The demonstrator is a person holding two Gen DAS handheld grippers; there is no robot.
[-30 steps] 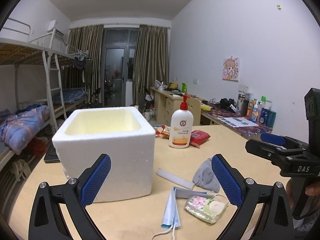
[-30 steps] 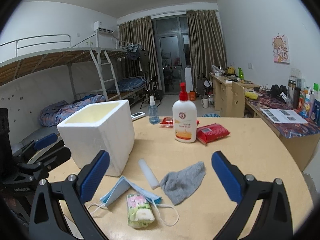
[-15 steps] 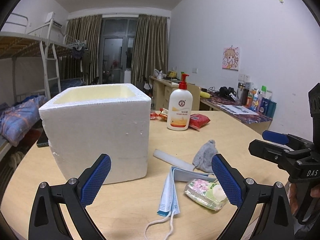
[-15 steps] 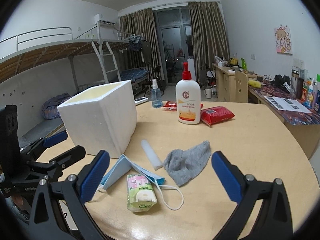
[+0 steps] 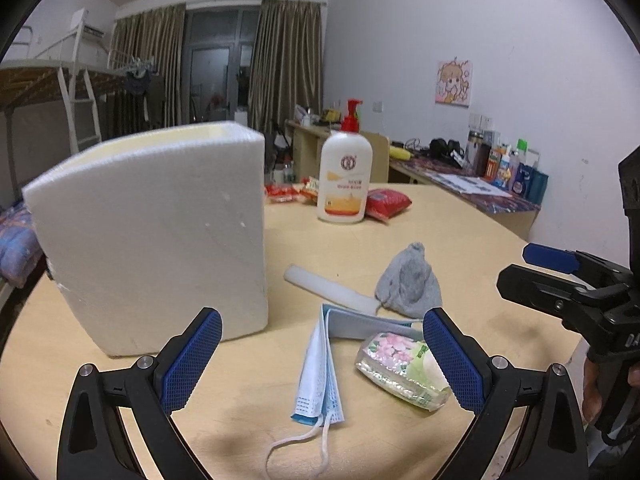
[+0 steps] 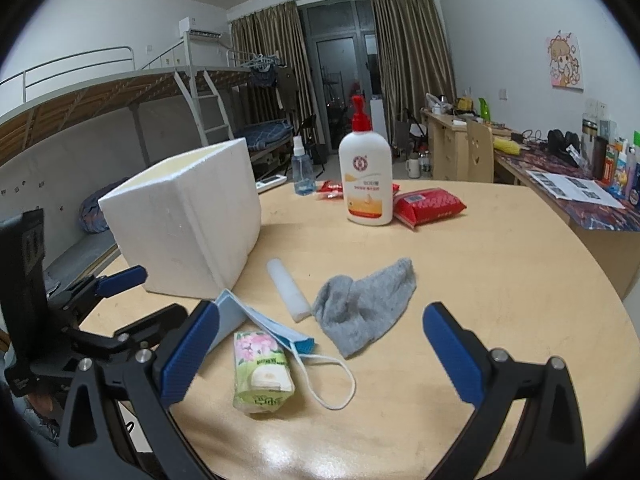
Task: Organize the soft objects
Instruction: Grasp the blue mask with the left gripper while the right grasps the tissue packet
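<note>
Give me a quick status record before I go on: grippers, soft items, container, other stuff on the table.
left gripper: open, empty, low over the face mask
right gripper: open, empty
face mask: folded, lying on the table, partly under the tissue pack
tissue pack: beside the mask
grey sock: crumpled, right of the white stick
white stick: between box and sock
foam box: upright, open top, contents hidden
background: lotion bottle, red packet

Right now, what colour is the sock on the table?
Grey sock, clearest in the right wrist view.
</note>
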